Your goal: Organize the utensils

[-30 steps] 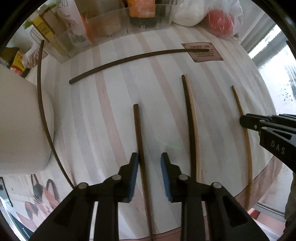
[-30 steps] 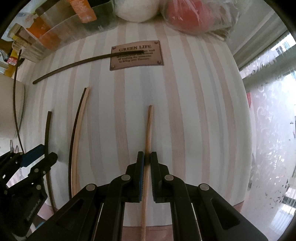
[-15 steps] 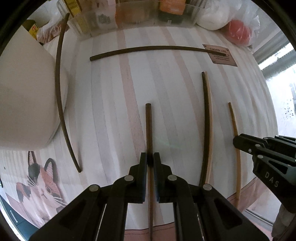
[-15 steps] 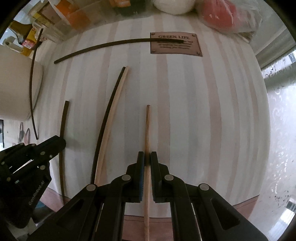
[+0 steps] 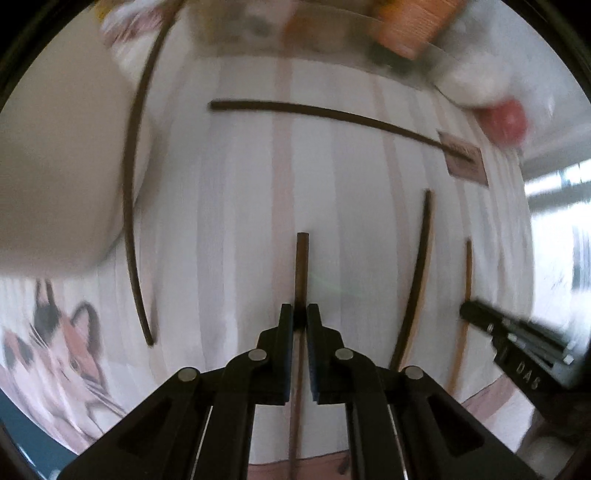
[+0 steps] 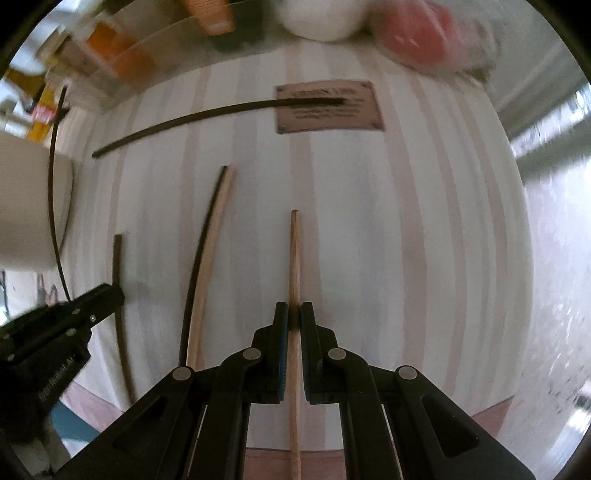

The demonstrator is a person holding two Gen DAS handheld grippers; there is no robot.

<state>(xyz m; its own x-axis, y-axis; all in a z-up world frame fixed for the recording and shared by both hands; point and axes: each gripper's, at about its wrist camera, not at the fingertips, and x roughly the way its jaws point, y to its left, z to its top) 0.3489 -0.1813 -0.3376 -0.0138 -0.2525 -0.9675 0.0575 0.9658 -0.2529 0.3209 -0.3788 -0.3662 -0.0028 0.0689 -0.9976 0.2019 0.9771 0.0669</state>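
Observation:
Several chopsticks lie on a striped tablecloth. My left gripper is shut on a dark brown chopstick that points away from me. My right gripper is shut on a light wooden chopstick. Between the two lies a dark and light pair, side by side. Farther back, a long dark chopstick lies crosswise with its tip on a brown plaque. Another dark chopstick runs along a white container. In the left wrist view my right gripper shows at the right edge.
A clear bin of packets and a bag with something red stand at the back of the table. The tablecloth's front edge is close under both grippers. A cat picture is at the lower left. A window lies to the right.
My left gripper went from open astride the dark chopstick to shut on it, and its view has shifted and rolled. My right gripper has kept its grip on the light chopstick.

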